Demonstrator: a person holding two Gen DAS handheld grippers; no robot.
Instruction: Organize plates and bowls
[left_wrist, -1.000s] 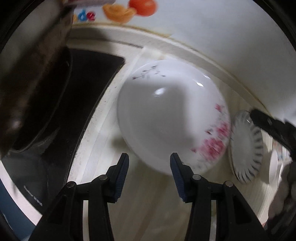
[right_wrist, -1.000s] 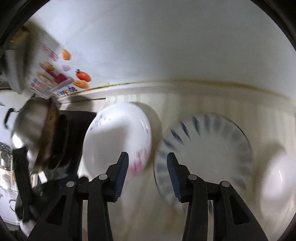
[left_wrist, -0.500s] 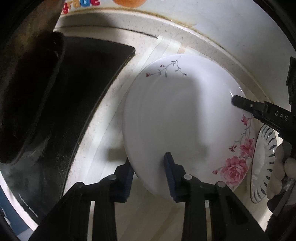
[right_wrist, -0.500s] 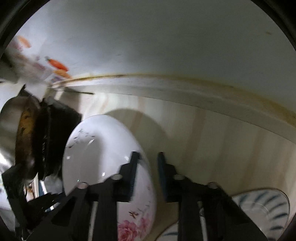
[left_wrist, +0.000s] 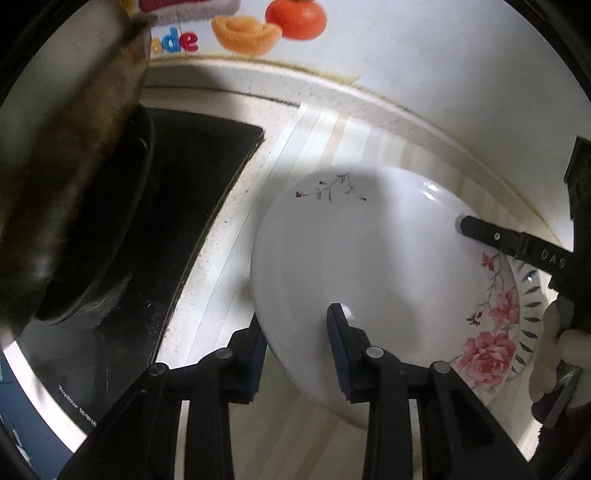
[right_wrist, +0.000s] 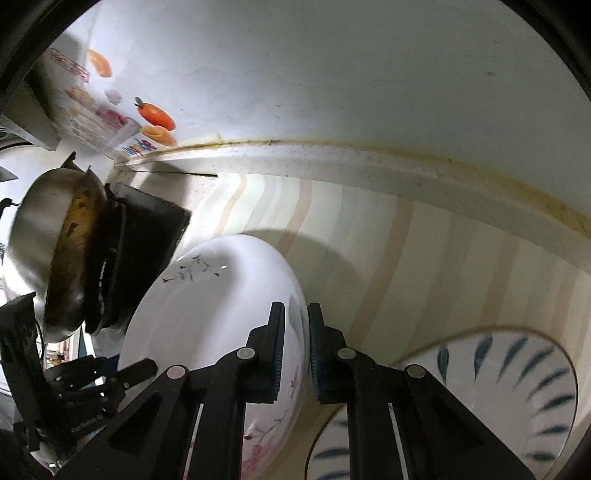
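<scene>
Left hand-held gripper (left_wrist: 295, 350), pointing steeply down, is nearly shut on the near rim of the flowered plate (left_wrist: 369, 258): one blue pad lies on the white upper face, the other goes under the edge. Right hand-held gripper (right_wrist: 297, 350) is closed almost fully on the opposite rim of the same plate (right_wrist: 207, 314), one pad inside the rim and one outside; in the left wrist view its black finger (left_wrist: 495, 236) lies across the far right edge.

The plate thus spans the gap between the two grippers, held at both ends, with neither hand nearer than the other. Its pink-rose edge overlaps the blue-striped plate (left_wrist: 532, 306), which lies just to the right on the desk (left_wrist: 314, 144); in the right wrist view the striped plate (right_wrist: 498, 387) sits below and right of the fingers. Judged from the task, the likely next move is to carry the flowered plate rightward onto the striped one, so the turning relation is that sideways offset; whether the flowered plate is clear of the desk cannot be told.

The desk is a pale striped surface against a white wall (right_wrist: 332, 74) with a stained seam. A black stovetop (left_wrist: 177, 206) and a scorched metal pot (right_wrist: 48, 258) stand to the left, and a fruit poster (left_wrist: 258, 29) hangs on the wall.
</scene>
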